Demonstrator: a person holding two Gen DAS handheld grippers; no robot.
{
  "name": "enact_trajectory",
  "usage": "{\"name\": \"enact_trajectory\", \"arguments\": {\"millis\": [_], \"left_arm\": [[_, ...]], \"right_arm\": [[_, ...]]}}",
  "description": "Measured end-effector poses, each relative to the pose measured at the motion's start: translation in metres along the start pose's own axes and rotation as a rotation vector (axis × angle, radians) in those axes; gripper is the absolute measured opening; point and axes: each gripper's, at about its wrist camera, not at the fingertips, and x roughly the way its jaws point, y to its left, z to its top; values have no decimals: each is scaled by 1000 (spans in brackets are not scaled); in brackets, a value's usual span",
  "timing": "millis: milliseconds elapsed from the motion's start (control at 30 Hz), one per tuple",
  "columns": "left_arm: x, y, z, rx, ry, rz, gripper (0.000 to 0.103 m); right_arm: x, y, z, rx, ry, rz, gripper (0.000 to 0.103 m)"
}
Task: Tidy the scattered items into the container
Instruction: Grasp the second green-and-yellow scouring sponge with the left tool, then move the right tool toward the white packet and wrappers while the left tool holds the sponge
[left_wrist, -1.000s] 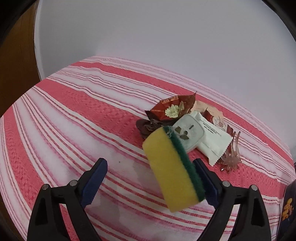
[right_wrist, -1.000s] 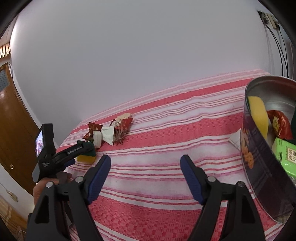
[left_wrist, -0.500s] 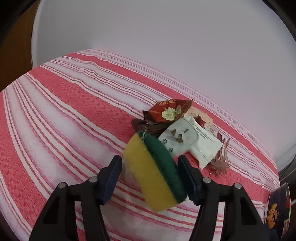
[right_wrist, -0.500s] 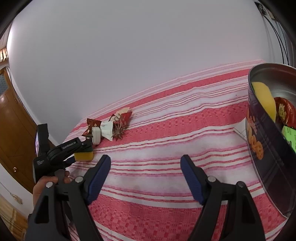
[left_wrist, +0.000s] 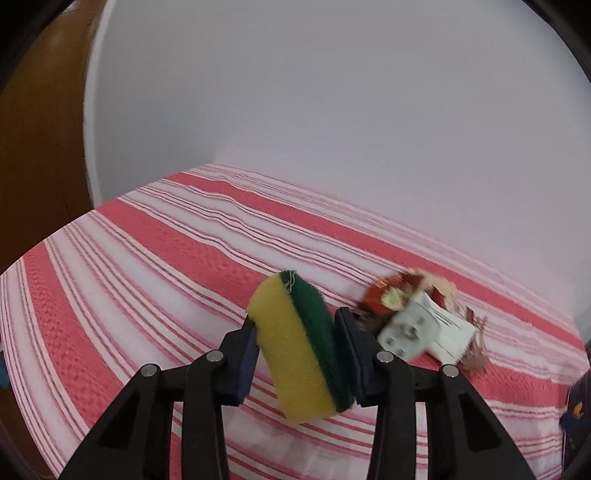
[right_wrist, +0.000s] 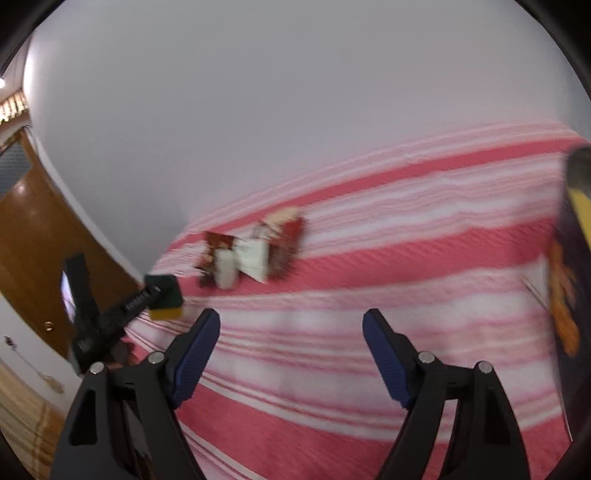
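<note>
Left wrist view shows our left gripper closing on the yellow-and-green sponge, its blue pads pressing the 2 faces, the sponge apparently lifted off the striped cloth. Our right gripper stands wide with nothing between its fingers. At the right edge of the right wrist view we glimpse the tin, blurred, with something yellow already inside. Well apart from it, the pile of wrappers, a white plug and a packet lies on the cloth. We judge the task partly done: the sponge needs carrying to the tin, then the pile.
</note>
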Motion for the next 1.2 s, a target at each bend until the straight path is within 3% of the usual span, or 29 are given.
{"name": "enact_trajectory", "arguments": {"millis": [133, 200, 300, 433, 533, 567, 667, 1000, 1133, 1167, 1200], "left_arm": [[3, 20, 2, -78, -33, 29, 43], [1, 28, 2, -115, -52, 43, 43], [0, 31, 3, -131, -70, 59, 43], [3, 30, 4, -105, -73, 58, 43], [6, 27, 6, -76, -61, 56, 43], [6, 29, 6, -82, -58, 55, 43], [0, 36, 3, -120, -45, 43, 43], [-3, 40, -2, -73, -75, 75, 43], [-11, 40, -4, -66, -96, 68, 43], [-13, 40, -5, -67, -103, 62, 43], [-17, 40, -6, -68, -113, 57, 43]], "right_arm": [[48, 41, 35, -89, 65, 2, 78], [76, 50, 44, -67, 135, 42, 65], [126, 51, 48, 51, 269, 135, 55], [167, 32, 39, 253, 353, 176, 54], [181, 20, 32, 345, 367, 219, 52], [185, 18, 32, 358, 361, 224, 47], [191, 16, 34, 384, 341, 240, 45], [195, 18, 36, 337, 316, 264, 42], [178, 5, 31, 385, 306, 298, 41], [171, 2, 30, 392, 296, 304, 30], [163, -1, 29, 390, 283, 313, 9]]}}
